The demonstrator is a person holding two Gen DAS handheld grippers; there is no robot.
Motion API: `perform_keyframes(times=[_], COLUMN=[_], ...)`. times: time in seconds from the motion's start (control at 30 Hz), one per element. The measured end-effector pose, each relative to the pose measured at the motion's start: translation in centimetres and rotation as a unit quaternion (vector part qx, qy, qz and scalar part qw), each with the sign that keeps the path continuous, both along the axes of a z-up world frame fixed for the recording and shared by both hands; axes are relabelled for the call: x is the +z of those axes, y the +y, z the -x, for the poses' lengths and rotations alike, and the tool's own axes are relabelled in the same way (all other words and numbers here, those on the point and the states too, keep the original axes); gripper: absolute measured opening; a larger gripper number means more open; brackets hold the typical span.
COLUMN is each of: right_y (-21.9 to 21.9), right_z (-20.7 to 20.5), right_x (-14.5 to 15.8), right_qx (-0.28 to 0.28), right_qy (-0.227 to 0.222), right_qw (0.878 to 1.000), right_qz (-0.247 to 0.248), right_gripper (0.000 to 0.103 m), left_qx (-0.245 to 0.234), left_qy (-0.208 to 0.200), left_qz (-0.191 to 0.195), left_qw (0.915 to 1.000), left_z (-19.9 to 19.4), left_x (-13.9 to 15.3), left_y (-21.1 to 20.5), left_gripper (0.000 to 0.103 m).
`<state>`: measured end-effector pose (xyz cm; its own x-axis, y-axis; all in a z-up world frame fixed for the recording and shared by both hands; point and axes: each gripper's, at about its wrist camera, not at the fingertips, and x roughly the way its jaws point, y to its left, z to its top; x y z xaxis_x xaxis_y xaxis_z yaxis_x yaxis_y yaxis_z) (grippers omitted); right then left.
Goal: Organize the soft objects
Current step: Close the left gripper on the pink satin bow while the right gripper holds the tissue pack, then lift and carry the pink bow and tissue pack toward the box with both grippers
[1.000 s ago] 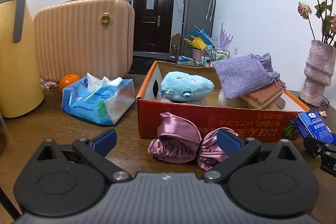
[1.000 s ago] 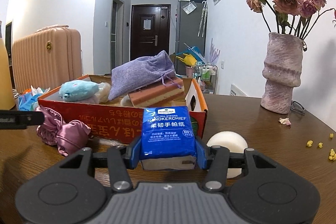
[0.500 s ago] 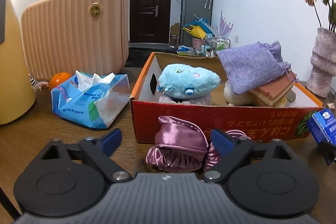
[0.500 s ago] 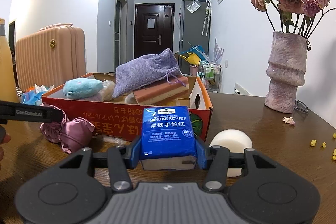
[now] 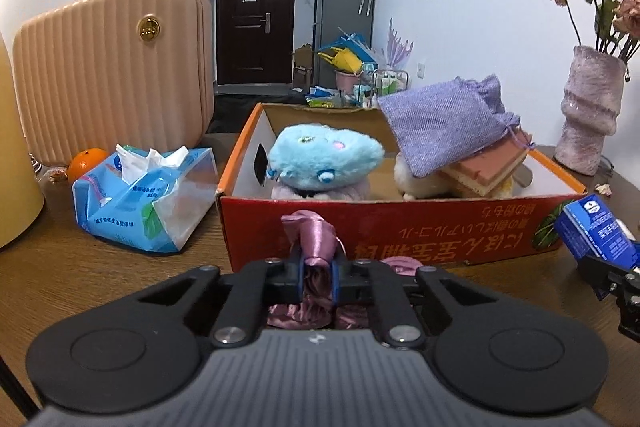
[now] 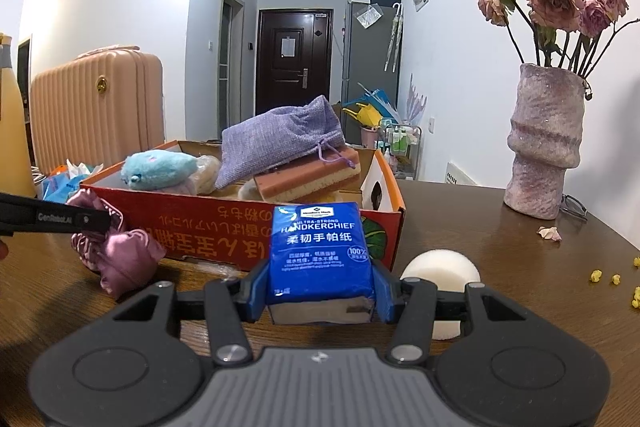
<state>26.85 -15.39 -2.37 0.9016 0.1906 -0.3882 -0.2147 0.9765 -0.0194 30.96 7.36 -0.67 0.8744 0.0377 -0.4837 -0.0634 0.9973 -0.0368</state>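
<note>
Even, bright indoor light from overhead; soft shadows on the table [image 6: 500, 227]. Both views sharp, with fisheye bending and dark corners.

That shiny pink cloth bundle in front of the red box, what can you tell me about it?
The pink satin bundle looks like glossy, gathered fabric, crumpled into soft folds with a ruffled edge. It lies on the wooden table right against the front wall of the red cardboard box, outside it. The left gripper is shut on its upper folds, pinching a tuft that sticks up between the blue pads; the rest sags below.
</note>
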Motion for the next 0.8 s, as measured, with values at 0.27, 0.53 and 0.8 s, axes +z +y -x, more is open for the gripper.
perform_keyframes(times=[0.27, 0.53, 0.8], right_y=[-0.1, 0.3, 1.7], right_z=[0.4, 0.5, -0.1], right_x=[0.2, 0.8, 1.6], right_qx=[0.003, 0.003, 0.005], right_qy=[-0.013, -0.035, -0.056], right_qw=[1.000, 0.999, 0.998], right_qz=[-0.004, -0.010, -0.029], right_gripper=[0.051, 0.051, 0.051], left_qx=[-0.010, -0.020, -0.025], left_qy=[-0.030, -0.067, -0.094], left_qz=[0.009, 0.010, 0.018], left_qw=[0.9994, 0.9975, 0.9951], left_z=[1.2, 2.2, 1.8], left_x=[1.5, 3.3, 5.0], left_y=[-0.4, -1.4, -2.6], left_gripper=[0.010, 0.010, 0.010])
